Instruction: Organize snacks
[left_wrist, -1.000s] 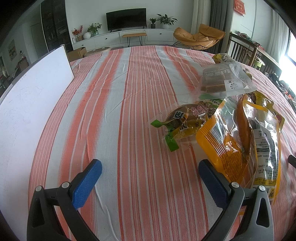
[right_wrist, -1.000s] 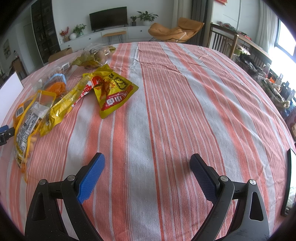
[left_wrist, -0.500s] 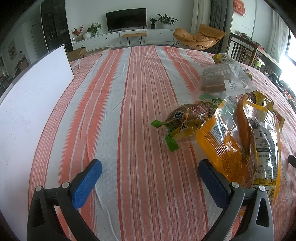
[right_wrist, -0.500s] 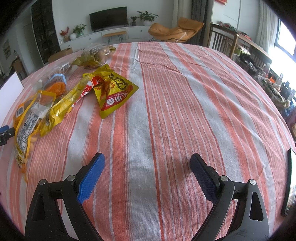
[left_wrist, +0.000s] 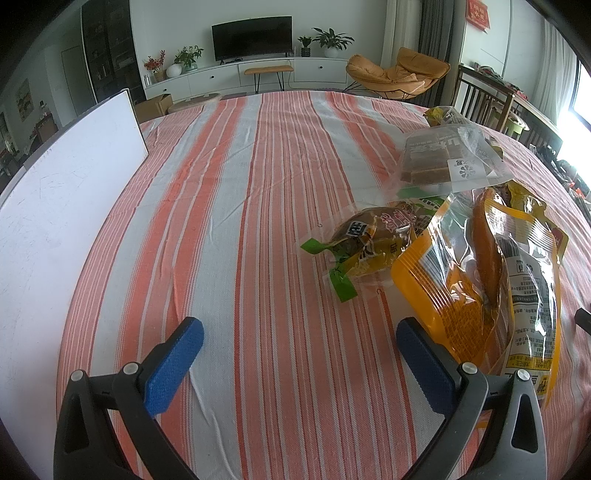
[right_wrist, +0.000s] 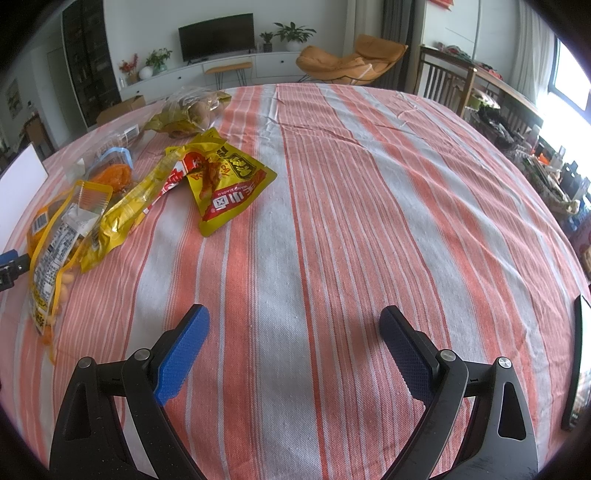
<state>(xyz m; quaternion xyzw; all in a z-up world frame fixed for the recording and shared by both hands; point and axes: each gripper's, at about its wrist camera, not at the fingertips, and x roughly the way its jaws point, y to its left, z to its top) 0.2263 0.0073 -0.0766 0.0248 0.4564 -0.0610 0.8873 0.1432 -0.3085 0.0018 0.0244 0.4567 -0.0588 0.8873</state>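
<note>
Item: snack sorting, not yet begun. Left gripper (left_wrist: 299, 332) and right gripper (right_wrist: 293, 326) are hovering spread and empty over the striped orange-and-white tablecloth (right_wrist: 351, 221). Crinkled yellow-and-orange plastic snack packets (right_wrist: 225, 184) are lying heaped between them. Next move: reaching for one packet.

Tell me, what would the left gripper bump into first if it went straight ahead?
Most likely just the striped tablecloth. The left gripper is open and tilts down at bare cloth. The snacks lie off to its right: the orange bag sits just beyond its right finger, probably outside its path, though depth is unclear.
</note>
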